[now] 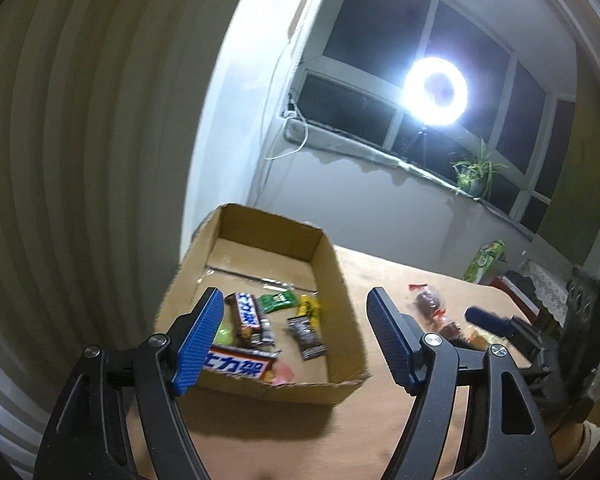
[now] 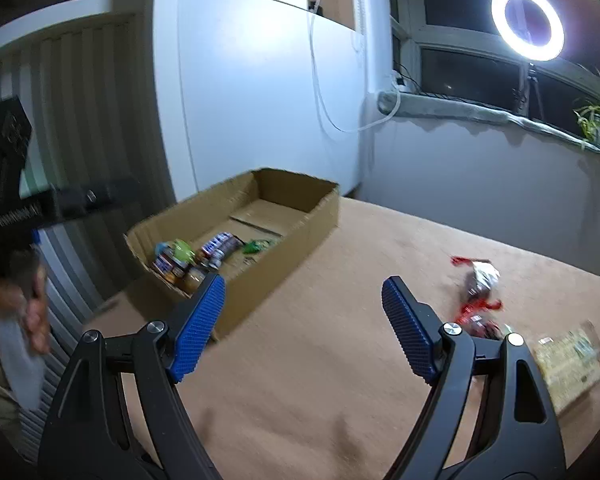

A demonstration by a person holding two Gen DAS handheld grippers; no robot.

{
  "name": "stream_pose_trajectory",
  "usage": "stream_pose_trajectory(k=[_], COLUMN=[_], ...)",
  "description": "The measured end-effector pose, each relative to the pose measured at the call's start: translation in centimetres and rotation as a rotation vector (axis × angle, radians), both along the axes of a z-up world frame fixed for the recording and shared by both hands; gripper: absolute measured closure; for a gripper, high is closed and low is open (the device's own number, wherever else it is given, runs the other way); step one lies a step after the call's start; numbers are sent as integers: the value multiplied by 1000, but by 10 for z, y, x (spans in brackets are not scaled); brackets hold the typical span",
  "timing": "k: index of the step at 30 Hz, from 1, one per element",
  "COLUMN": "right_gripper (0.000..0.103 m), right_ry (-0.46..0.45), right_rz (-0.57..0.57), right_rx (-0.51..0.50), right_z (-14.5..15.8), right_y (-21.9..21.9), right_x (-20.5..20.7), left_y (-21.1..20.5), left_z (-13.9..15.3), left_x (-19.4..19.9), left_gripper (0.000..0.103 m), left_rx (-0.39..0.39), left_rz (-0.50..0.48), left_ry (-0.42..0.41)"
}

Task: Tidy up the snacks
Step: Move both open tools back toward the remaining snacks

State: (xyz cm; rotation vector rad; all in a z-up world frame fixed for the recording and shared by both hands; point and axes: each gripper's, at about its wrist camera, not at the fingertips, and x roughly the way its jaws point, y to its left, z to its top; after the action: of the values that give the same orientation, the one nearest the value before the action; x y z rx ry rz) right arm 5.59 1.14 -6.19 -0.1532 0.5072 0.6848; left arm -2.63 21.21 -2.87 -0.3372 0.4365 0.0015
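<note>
An open cardboard box [image 1: 342, 280] stands on the tan table and holds several wrapped snacks, among them a Snickers bar [image 1: 247, 314], a green packet [image 1: 278, 301] and a yellow one [image 1: 310, 307]. My left gripper [image 1: 294, 338] is open and empty, above the box's near edge. Red-wrapped snacks [image 1: 428, 300] lie on the table to the right of the box. In the right wrist view the box [image 2: 284, 256] is at left, and my right gripper [image 2: 302, 330] is open and empty over bare table. Red-wrapped snacks [image 2: 480, 280] and a clear pack [image 2: 568, 360] lie to its right.
A white wall and a ribbed panel stand behind the box. A ring light [image 1: 436, 90] and a potted plant [image 1: 474, 172] are by the windowsill. A green packet [image 1: 482, 260] lies at the table's far right. The other gripper's blue finger [image 1: 490, 320] shows at right.
</note>
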Motion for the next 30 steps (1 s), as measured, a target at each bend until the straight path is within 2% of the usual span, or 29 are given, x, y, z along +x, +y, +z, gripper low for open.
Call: stream_pose_trajectory(k=[8, 10, 14, 20, 30], right_gripper=[20, 20, 20, 20, 20], right_ry=[25, 29, 35, 38, 125], right_rz=[-40, -45, -56, -95, -181], right_rx=[-36, -44, -43, -46, -99], right_z=[-8, -10, -11, -17, -42], right_y=[-9, -11, -18, -36, -92], right_x=[3, 6, 11, 13, 29], left_y=[-17, -21, -29, -41, -87], left_z=[6, 7, 7, 4, -13], left_x=[12, 14, 19, 26, 57], left_gripper=[29, 24, 23, 23, 23], left_rx=[-10, -6, 3, 15, 42], left_rz=[-75, -89, -110, -126, -219], left_ry=[-17, -18, -15, 10, 91])
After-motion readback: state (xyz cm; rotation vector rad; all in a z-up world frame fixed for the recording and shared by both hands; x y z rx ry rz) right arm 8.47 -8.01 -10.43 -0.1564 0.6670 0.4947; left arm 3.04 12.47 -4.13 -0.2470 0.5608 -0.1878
